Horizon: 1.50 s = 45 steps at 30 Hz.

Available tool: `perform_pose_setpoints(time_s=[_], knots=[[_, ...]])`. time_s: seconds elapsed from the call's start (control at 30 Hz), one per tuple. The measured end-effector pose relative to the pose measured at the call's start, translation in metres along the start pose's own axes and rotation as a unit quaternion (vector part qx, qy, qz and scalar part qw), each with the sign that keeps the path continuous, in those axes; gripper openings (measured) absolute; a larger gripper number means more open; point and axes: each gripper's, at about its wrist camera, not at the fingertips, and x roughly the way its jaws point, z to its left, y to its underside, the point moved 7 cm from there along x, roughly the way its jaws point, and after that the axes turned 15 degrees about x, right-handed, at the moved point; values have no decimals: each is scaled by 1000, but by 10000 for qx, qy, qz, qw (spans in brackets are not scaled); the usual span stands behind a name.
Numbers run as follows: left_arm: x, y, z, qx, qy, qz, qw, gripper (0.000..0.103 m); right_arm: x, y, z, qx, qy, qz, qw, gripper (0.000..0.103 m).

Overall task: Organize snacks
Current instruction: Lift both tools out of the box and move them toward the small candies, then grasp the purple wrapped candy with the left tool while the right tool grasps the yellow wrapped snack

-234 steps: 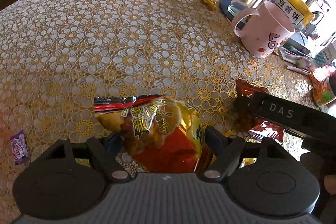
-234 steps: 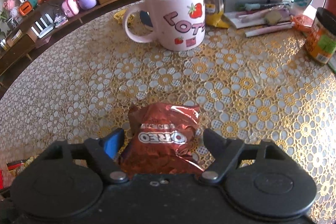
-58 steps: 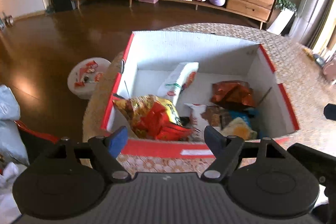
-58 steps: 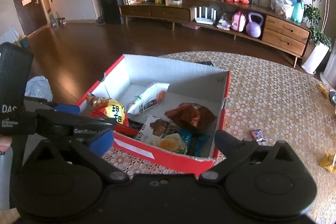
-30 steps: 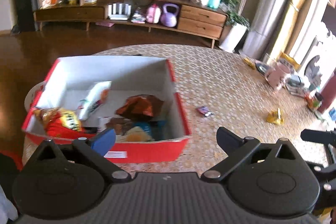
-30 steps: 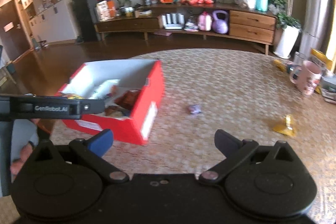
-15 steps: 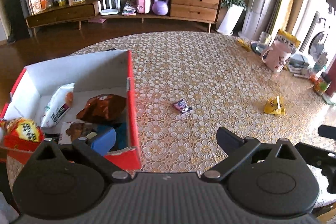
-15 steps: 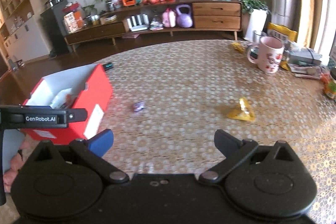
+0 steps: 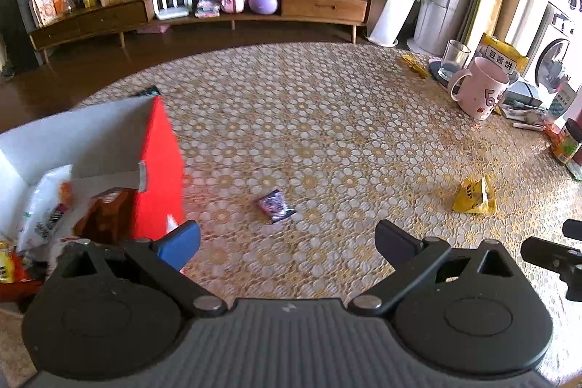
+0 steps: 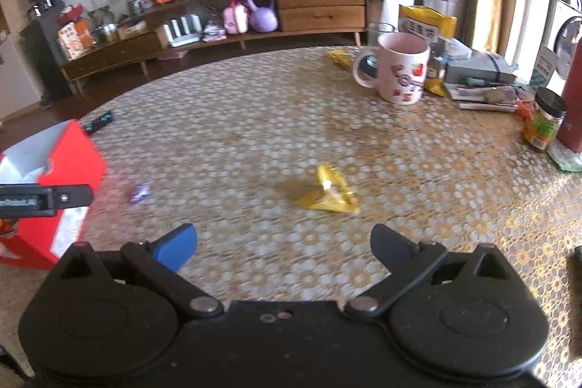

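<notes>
Now we hold both grippers' fingers apart and empty over the counter (image 9: 327,119): left gripper (image 9: 287,239) near the purple packet (image 9: 275,206), right gripper (image 10: 282,242) near the yellow packet (image 10: 327,195).

Round bench (image 9: 327,119) under a gold floral lace cloth

A red box (image 9: 156,170) stands at its left edge; a purple packet (image 9: 275,206) and a yellow wrapper (image 9: 473,197) lie well apart mid-bench. A pink mug (image 9: 476,93), glass (image 9: 453,59), yellow bag (image 10: 427,22) and jar (image 10: 543,124) crowd the far right.
</notes>
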Motion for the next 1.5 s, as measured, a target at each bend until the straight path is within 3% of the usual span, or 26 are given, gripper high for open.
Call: perform_pose_setpoints(time_s=[0.4, 0.63, 1.0, 1.13, 1.4, 1.5], knots=[[67, -21, 2, -374, -221, 438, 9981, 103, 51, -32, -30, 104, 303, 86, 9995, 97], [101, -19, 5, -581, -269, 688, 9956, 101, 84, -38, -38, 107, 384, 320, 9987, 83], [130, -17, 12, -842, -268, 971, 9913, 74, 108, -39, -36, 48, 331, 468, 9983, 69], [138, -16, 15, -924, -227, 1011, 9903, 60, 112, -38, -32, -13, 319, 477, 9983, 60], [140, -17, 14, -789, -481, 1002, 9907, 40, 115, -33, -29, -43, 352, 501, 9981, 45], [135, -16, 10, -724, -469, 1004, 9912, 27, 114, -31, -29, -52, 386, 485, 9981, 42]])
